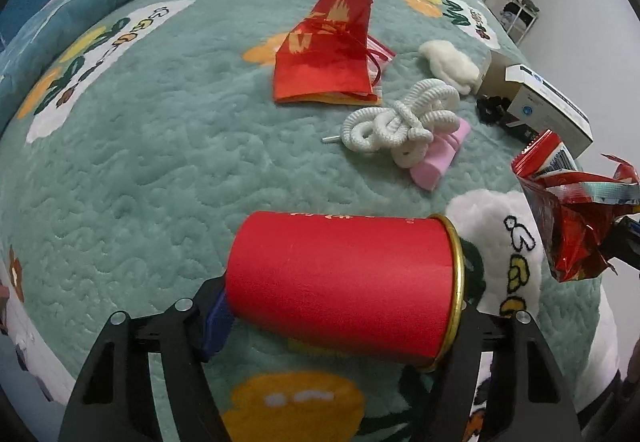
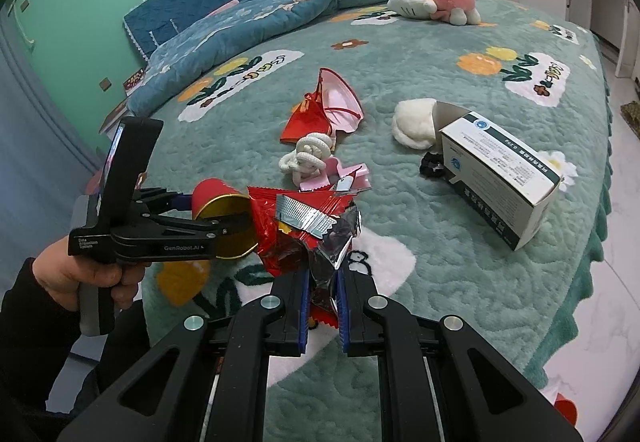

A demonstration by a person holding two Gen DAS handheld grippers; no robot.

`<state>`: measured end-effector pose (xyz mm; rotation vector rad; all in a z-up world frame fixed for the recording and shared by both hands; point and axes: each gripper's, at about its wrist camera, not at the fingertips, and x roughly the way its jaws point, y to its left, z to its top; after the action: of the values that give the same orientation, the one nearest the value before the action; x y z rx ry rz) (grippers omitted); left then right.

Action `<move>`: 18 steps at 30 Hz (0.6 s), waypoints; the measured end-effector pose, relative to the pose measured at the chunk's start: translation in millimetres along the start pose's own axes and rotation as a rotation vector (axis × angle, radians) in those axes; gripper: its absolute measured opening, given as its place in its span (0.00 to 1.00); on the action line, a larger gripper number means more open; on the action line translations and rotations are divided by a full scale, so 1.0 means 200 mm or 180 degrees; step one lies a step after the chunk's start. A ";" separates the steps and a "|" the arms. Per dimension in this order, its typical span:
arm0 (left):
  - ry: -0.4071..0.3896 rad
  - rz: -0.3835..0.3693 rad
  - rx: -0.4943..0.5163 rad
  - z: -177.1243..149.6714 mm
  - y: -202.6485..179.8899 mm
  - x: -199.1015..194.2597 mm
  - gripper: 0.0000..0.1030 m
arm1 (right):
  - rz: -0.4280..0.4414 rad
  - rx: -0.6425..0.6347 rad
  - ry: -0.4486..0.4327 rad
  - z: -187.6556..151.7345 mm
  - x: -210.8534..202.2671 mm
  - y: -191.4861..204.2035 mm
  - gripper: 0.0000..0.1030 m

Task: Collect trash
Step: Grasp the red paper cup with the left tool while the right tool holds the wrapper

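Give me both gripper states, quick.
Left gripper: shut on the red cup.
Right gripper: shut on the wrapper.

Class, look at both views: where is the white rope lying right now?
The white rope lies coiled near the middle of the bedspread, partly on pink foam. The red paper bag is just beyond it, and it is nearer than the white box.

Right matte-black plastic two-finger gripper (image 2: 323,316): angular linkage arms with triangular cutouts, 4 round silver screw heads visible, blue pads (image 2: 303,316) lining the inner finger faces. Left black plastic two-finger gripper (image 2: 224,219): same build, blue pad, white "GenRobot.AI" print on the side, small white text label at the rear, grey handle, upright black block on top. Bare-skinned left hand (image 2: 76,278), black sleeve (image 2: 28,326).
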<state>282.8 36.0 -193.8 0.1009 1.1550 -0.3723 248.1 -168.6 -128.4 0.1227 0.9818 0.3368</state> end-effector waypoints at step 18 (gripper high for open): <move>-0.0305 0.0102 0.0143 -0.10 -0.26 -0.34 0.70 | 0.0032 -0.0009 -0.0280 -0.08 -0.29 0.01 0.11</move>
<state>224.0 8.1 -134.3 0.1394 1.0495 -0.3709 204.8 -187.8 -91.3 0.1388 0.8939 0.3391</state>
